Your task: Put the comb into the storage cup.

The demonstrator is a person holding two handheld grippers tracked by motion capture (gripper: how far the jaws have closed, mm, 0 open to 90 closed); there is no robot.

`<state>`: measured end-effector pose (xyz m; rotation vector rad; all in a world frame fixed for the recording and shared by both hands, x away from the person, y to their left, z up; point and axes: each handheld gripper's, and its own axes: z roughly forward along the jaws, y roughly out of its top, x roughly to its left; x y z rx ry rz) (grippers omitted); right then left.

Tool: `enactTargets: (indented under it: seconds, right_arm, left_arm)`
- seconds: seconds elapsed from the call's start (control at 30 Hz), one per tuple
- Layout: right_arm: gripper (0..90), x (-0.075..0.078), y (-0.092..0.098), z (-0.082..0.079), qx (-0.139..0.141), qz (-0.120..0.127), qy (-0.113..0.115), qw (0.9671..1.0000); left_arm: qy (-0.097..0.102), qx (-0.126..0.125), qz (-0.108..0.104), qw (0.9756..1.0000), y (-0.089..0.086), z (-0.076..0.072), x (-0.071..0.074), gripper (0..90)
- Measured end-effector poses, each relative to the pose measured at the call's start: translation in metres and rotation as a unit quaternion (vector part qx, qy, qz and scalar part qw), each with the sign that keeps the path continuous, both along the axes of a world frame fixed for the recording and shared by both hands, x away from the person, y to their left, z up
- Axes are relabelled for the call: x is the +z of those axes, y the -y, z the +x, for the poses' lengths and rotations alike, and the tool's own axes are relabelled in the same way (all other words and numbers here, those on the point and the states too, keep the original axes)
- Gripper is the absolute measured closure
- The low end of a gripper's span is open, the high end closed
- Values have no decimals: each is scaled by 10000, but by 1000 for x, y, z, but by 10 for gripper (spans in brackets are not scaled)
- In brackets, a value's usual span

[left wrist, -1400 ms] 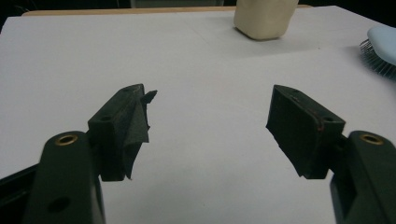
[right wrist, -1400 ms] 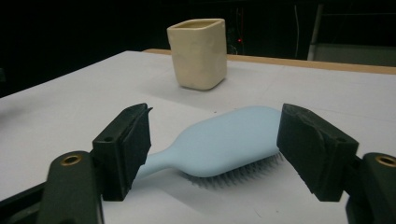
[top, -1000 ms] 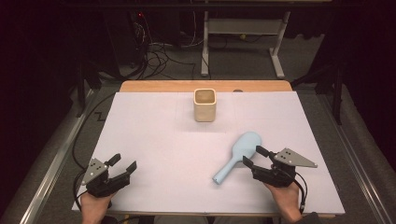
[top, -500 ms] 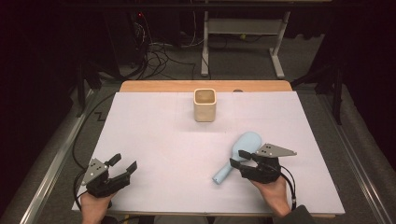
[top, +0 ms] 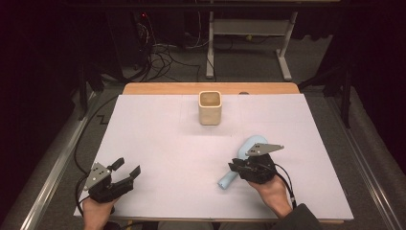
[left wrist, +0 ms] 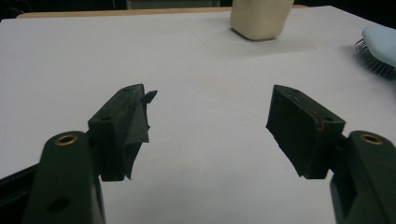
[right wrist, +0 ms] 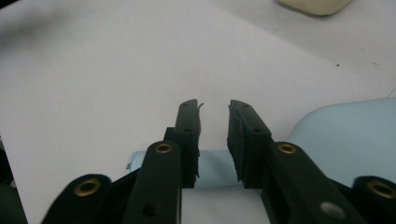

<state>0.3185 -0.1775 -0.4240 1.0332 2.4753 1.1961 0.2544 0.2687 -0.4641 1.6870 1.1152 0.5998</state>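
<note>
I'm at the grasp step — my right jaws [top: 238, 167], just closing, straddle the brush [right wrist: 345, 140] handle at about five o'clock on the surface [top: 158, 139], left jaws [top: 128, 168] wide and empty; next, pinch firmly and lift toward the cup [top: 210, 107] at twelve.

The white surface [top: 163, 143] lies bare between both hands. The beige cup [top: 209, 108] stands alone at the far middle; the light blue brush [top: 239, 163] blocks the near right part.
</note>
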Motion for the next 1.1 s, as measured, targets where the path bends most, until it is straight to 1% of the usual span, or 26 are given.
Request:
enactTargets:
  seconds: [0.03,0.07,0.1,0.13,0.17,0.2,0.27,0.3,0.37,0.4,0.43,0.47,0.5,0.53,0.57,0.6,0.63,0.7,0.73,0.77,0.87,0.9,1.1]
  right_arm:
    - [782,1,-2,1,14,-82,-52,10000]
    - [782,1,-2,1,14,-82,-52,10000]
    - [823,1,-7,4,105,-270,-117,9995]
    - [838,1,-10,5,116,-362,-140,9992]
    - [838,1,-10,5,116,-362,-140,9992]
    - [873,1,-14,7,169,-551,-214,9981]
    - [893,1,-19,9,224,-695,-300,9969]
    - [900,1,-23,10,276,-809,-340,9958]
    - [900,1,-29,11,308,-933,-435,9942]
    - [900,1,-29,11,308,-933,-435,9942]
    - [900,0,-35,13,350,-1083,-497,9923]
    - [900,0,-35,13,350,-1083,-497,9923]
    - [900,0,-40,14,372,-1199,-565,9905]
    - [900,0,-40,14,372,-1199,-565,9905]
    - [900,-1,-44,15,394,-1301,-625,9887]
    - [900,-1,-44,15,394,-1301,-625,9887]
    - [900,-2,-48,17,409,-1384,-670,9873]
    - [900,-3,-50,17,404,-1458,-701,9860]
    - [900,-3,-50,17,404,-1458,-701,9860]
    - [900,-4,-52,18,403,-1514,-745,9848]
    - [900,-6,-53,19,396,-1551,-793,9839]
    - [900,-7,-53,19,399,-1599,-848,9827]
    - [900,-7,-52,19,406,-1635,-903,9816]
  left_arm:
    - [3,10,5,10000,0,0,0,297]
    - [3,10,5,10000,0,0,0,297]
    - [15,30,-2,10000,0,0,0,297]
    - [17,36,-4,10000,-1,0,0,297]
    - [17,36,-4,10000,-1,0,0,297]
    - [20,43,-6,10000,-1,0,0,297]
    - [21,40,-5,10000,-1,0,0,297]
    - [19,36,5,10000,-1,0,0,297]
    - [17,23,8,10000,0,0,0,297]
    - [17,23,8,10000,0,0,0,297]
    - [18,8,15,10000,0,0,0,296]
    - [18,8,15,10000,0,0,0,297]
    - [15,3,18,10000,0,0,0,297]
    - [15,3,18,10000,0,0,0,297]
    - [10,2,12,10000,0,0,0,297]
    - [10,2,12,10000,0,0,0,297]
    - [12,-3,13,10000,0,0,0,297]
    - [8,-9,17,10000,0,0,0,297]
    - [8,-9,17,10000,0,0,0,297]
    - [7,-12,23,10000,0,0,0,297]
    - [3,-13,21,10000,0,0,0,297]
    - [-1,-16,23,10000,0,0,0,297]
    - [1,-11,13,10000,0,0,0,297]
